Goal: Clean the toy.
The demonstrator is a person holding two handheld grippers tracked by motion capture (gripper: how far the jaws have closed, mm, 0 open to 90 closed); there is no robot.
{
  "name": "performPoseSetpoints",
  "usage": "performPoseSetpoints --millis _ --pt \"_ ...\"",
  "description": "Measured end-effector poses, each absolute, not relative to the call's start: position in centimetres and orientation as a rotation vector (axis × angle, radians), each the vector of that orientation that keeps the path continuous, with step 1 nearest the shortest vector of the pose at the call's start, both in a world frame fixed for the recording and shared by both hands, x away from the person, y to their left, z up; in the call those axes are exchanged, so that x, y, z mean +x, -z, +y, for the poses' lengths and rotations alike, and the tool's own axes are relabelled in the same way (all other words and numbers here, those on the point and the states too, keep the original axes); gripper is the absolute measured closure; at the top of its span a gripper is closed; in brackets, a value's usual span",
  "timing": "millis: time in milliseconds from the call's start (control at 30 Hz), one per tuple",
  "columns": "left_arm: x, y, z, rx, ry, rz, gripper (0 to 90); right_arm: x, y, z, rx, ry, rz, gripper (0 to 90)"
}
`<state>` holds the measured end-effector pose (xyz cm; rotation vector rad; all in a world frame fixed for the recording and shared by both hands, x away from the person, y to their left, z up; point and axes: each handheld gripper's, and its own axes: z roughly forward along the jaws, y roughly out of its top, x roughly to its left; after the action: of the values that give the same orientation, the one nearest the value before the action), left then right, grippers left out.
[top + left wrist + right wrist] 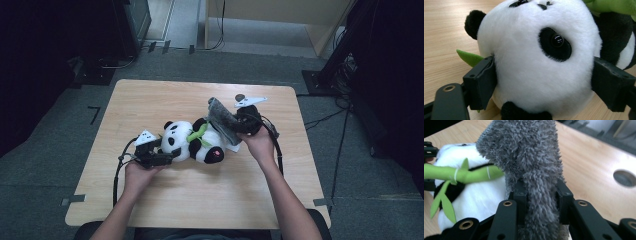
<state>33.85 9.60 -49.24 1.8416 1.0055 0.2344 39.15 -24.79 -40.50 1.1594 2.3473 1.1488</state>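
Up close, right gripper [541, 197] pinches grey cloth [529, 157].

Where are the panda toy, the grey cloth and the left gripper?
panda toy [531, 62]: left gripper view, white face.
grey cloth [534, 165]: right gripper view, fluffy middle.
left gripper [167, 156]: high view, between its fingertips.

Lab or studio setup: my bare wooden desk [200, 200] on grey carpet [60, 150], tape marks [93, 114], loose cables [325, 120], dark equipment stands [345, 45].
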Motion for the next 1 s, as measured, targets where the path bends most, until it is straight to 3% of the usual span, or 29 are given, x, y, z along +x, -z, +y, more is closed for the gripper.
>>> performPoseSetpoints --millis 667,1000 --pt "33.7 49.3 9.6 1.838 -0.25 1.007 15.6 38.5 42.5 -27.5 1.232 -1.1 2.32 72.7" --pt "33.5 49.3 9.5 1.847 -0.256 1.006 15.4 37.5 40.2 -28.1 1.22 -1.192 2.245 72.6"
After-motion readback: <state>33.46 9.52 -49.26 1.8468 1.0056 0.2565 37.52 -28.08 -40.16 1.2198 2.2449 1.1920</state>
